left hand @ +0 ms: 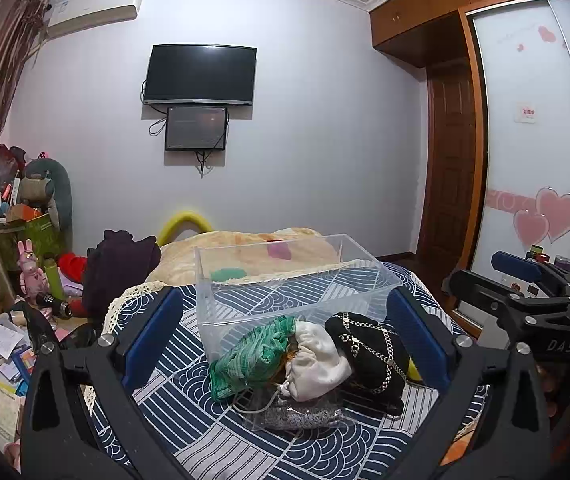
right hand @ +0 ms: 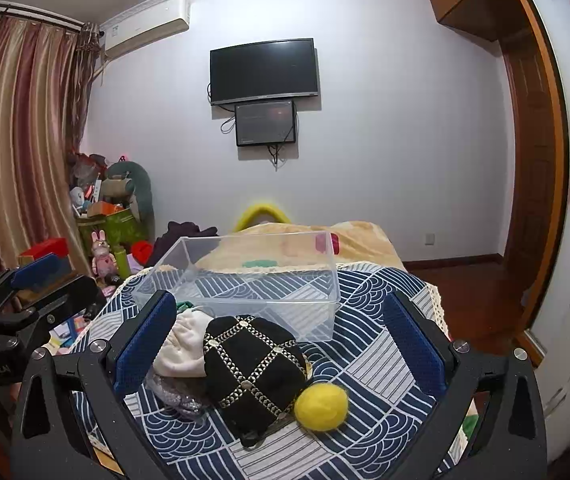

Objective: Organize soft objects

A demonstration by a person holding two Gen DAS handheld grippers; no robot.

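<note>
A pile of soft things lies on the blue patterned bedspread (left hand: 189, 404): a green knitted piece (left hand: 251, 354), a white pouch (left hand: 317, 362), a black cap with gold chain trim (left hand: 369, 350) and a silvery mesh bag (left hand: 297, 416). Behind them stands an empty clear plastic bin (left hand: 285, 280). My left gripper (left hand: 285, 336) is open around the pile. In the right wrist view the black cap (right hand: 255, 368), the white pouch (right hand: 183, 346), a yellow felt ball (right hand: 321, 406) and the bin (right hand: 245, 280) show. My right gripper (right hand: 281, 344) is open above them.
A beige blanket (left hand: 253, 252) covers the far end of the bed. Dark clothes (left hand: 119, 268) hang at its left. Toys, boxes and papers clutter the floor at left (left hand: 25, 280). A wardrobe (left hand: 533, 140) stands at right. A TV (left hand: 200, 74) hangs on the wall.
</note>
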